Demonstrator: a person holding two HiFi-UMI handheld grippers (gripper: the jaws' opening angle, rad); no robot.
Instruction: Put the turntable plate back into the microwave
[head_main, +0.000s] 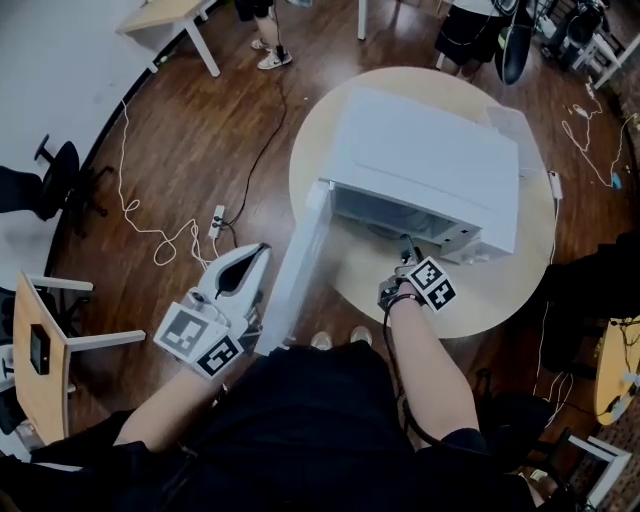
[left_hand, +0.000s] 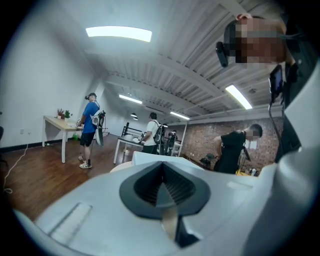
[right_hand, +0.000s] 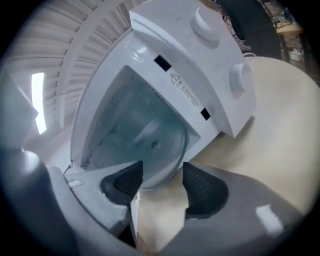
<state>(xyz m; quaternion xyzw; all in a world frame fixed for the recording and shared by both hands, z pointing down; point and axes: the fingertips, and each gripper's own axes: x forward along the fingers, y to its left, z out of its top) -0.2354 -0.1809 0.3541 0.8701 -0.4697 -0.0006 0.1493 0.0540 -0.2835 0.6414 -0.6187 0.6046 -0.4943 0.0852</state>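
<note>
Nearest us, off the table's left edge and over the dark wooden floor (head_main: 200, 120), our left gripper (left_hand: 163, 186) has its claw pressed together on nothing and points out into the room. Our right gripper (right_hand: 162, 172) reaches to the microwave's mouth with its claw spread wide. Its pads touch nothing, though the near rim of the round clear glass turntable plate (right_hand: 145, 135) shows between their tips. That plate lies inside the cavity of the boxy white microwave oven (head_main: 430, 150), low on its floor and close to the front lip. We cannot tell whether it sits square on its hub. The white microwave door (head_main: 298, 262) hangs open toward us at the left. The oven stands about the middle of the round beige table (head_main: 500, 300), its front set back from the near edge. We judge the placing all but done. What is left is to draw the right gripper clear, check the seating and perhaps shut the door.
</note>
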